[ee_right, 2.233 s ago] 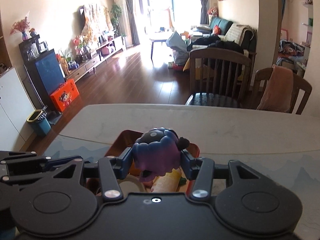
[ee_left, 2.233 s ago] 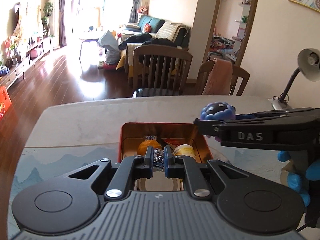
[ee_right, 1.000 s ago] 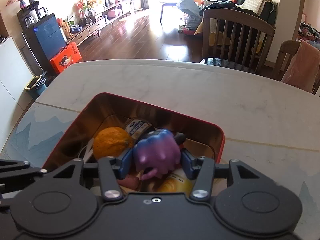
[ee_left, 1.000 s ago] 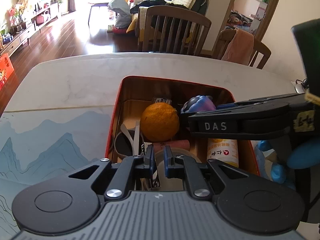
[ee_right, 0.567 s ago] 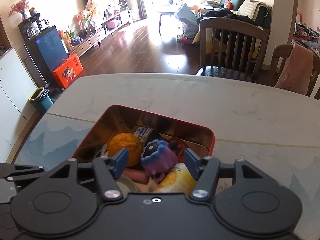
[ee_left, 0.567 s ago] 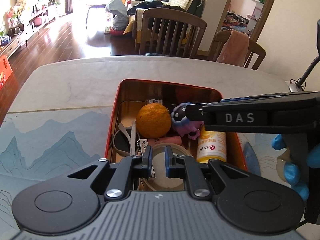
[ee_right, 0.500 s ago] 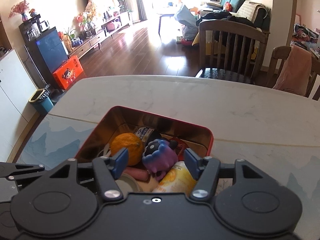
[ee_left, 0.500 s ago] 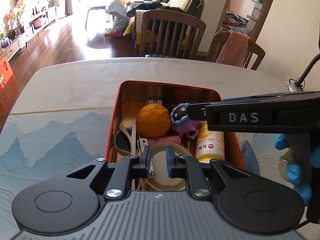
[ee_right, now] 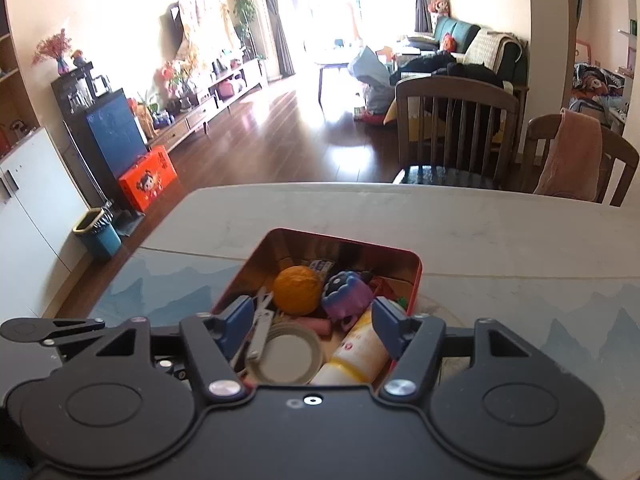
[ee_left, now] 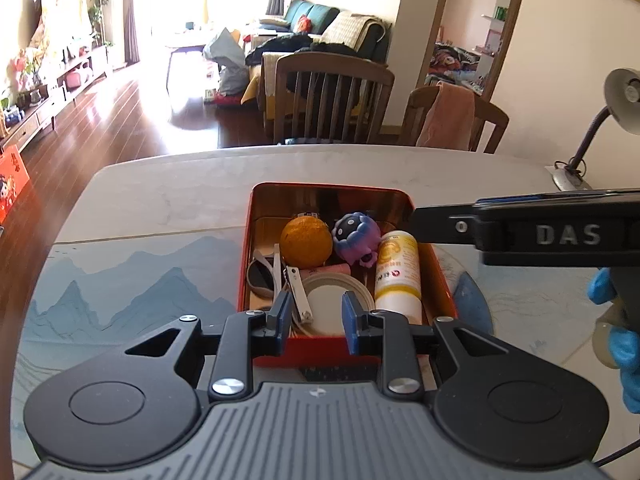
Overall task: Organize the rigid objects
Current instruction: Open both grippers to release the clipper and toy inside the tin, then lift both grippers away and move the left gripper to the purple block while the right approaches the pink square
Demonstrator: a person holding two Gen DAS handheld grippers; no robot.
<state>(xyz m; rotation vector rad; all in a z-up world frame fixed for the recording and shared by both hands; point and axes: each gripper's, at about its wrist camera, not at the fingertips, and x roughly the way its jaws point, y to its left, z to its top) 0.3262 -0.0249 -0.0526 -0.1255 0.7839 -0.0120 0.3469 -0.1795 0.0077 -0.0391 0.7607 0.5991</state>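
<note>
The left gripper [ee_left: 314, 316] hangs over the near end of the red tin [ee_left: 326, 187], jaws released and just now spreading, with nothing pinched between the blue pads [ee_left: 283, 310]. Right beneath that gap lies the nail clipper [ee_left: 298, 294], resting against the round lid [ee_left: 330, 306] at the tin's six o'clock end.

Over to the right gripper [ee_right: 310, 322]: its jaws stand well apart too, and have just been widening, empty above the tin [ee_right: 416, 276]. In the left wrist view its dark finger [ee_left: 440, 226] reaches in from three o'clock, a blue-gloved hand [ee_left: 616, 320] behind it.

And there is the purple toy [ee_left: 356, 236], let go and sitting inside the tin (dark spotted face up), roughly centre. At its nine o'clock, touching, the orange [ee_left: 306, 240]; at its three o'clock the yellow-and-white bottle [ee_left: 398, 274] lying lengthwise along the tin's right wall. A pink roll [ee_left: 326, 270] peeks out between orange and lid. At the tin's left wall, a dark band with a pale strap [ee_left: 260, 276]. A small printed packet [ee_right: 322, 266] is tucked at twelve o'clock behind the orange.

The tin rests on the table [ee_left: 160, 216], whose near part carries a blue mountain print. Beyond, at twelve o'clock, a wooden chair [ee_left: 334, 98]; at two o'clock, a desk lamp [ee_left: 622, 98].
</note>
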